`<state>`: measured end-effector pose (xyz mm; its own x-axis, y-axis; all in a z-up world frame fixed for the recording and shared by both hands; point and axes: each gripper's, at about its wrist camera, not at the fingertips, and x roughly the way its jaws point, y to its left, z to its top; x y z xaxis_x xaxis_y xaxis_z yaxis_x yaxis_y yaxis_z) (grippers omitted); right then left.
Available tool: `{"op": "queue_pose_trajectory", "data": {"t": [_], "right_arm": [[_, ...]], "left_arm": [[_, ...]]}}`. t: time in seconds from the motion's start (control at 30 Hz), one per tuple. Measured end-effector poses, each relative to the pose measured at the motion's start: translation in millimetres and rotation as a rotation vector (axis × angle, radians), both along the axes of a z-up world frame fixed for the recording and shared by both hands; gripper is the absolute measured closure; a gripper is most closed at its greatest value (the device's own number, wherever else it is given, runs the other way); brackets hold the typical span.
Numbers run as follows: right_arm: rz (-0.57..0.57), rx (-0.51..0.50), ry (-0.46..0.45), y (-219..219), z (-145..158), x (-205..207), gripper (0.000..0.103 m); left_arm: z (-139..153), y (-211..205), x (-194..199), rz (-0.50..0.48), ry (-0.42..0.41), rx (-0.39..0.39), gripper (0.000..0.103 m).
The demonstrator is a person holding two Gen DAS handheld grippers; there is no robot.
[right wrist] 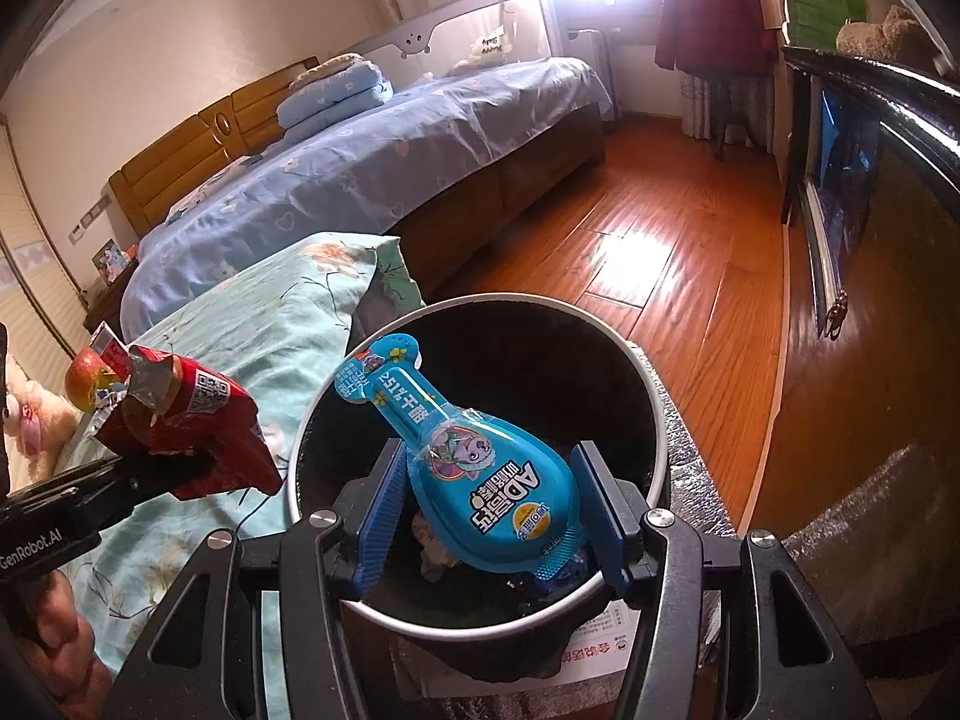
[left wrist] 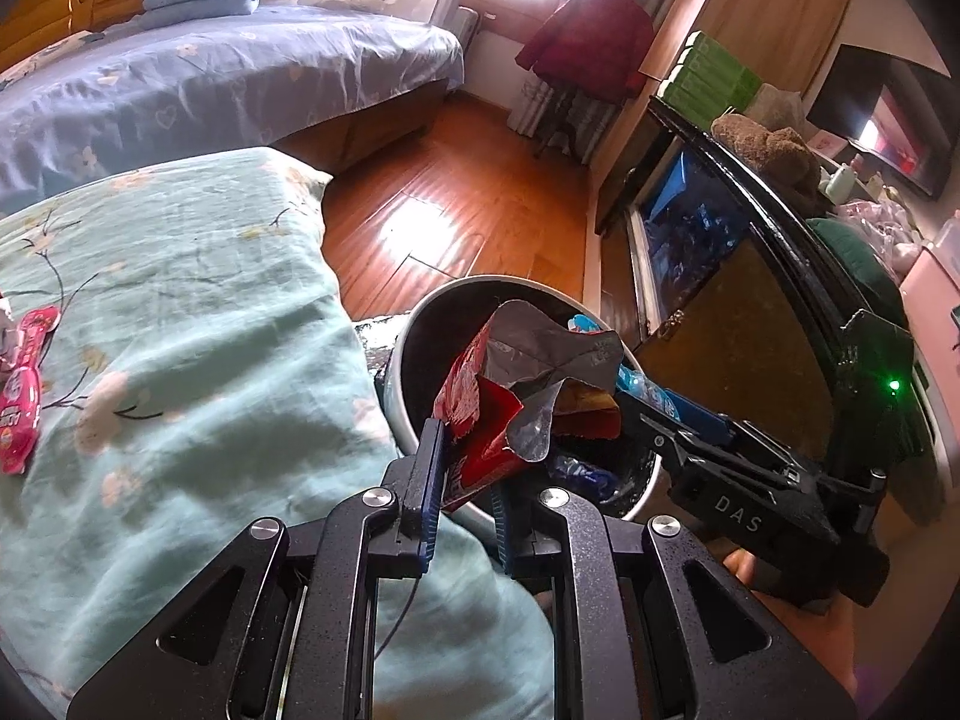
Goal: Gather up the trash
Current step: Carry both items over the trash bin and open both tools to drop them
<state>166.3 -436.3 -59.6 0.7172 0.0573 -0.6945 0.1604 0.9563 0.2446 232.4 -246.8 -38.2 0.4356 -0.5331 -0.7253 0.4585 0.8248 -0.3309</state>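
My left gripper is shut on a torn red snack wrapper with a silver lining, held over the near rim of a round dark trash bin. In the right wrist view that left gripper and red wrapper hang just left of the bin. My right gripper is shut on a blue bottle-shaped snack pack, directly above the bin's mouth. From the left wrist view the right gripper reaches in from the right. A pink wrapper lies on the green quilt.
The bin stands on a white box against the quilt-covered bed edge. Some wrappers lie inside the bin. A black cabinet runs along the right. Beyond lie wooden floor and a blue bed. An apple sits at far left.
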Motion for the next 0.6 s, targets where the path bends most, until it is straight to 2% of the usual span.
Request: {"op": "queue_pose_trajectory", "data": {"t": [0.33,0.43,0.5,0.6], "right_arm": [[0.004,-0.012,0.022,-7.0,-2.8,11.5,0.046],[0.002,-0.019,0.023,-8.6,-3.0,13.0,0.046],[0.001,-0.023,0.027,-9.4,-3.0,14.5,0.045],[-0.009,-0.011,0.031,-12.9,-3.4,16.3,0.043]], "left_arm": [[-7.3,-10.6,5.6,-0.011,0.012,-0.001,0.087],[-9.4,-11.2,5.2,-0.018,0.019,-0.005,0.076],[-9.5,-10.0,4.2,-0.018,0.018,-0.008,0.063],[-8.2,-5.1,1.7,-0.012,0.013,-0.013,0.052]]}}
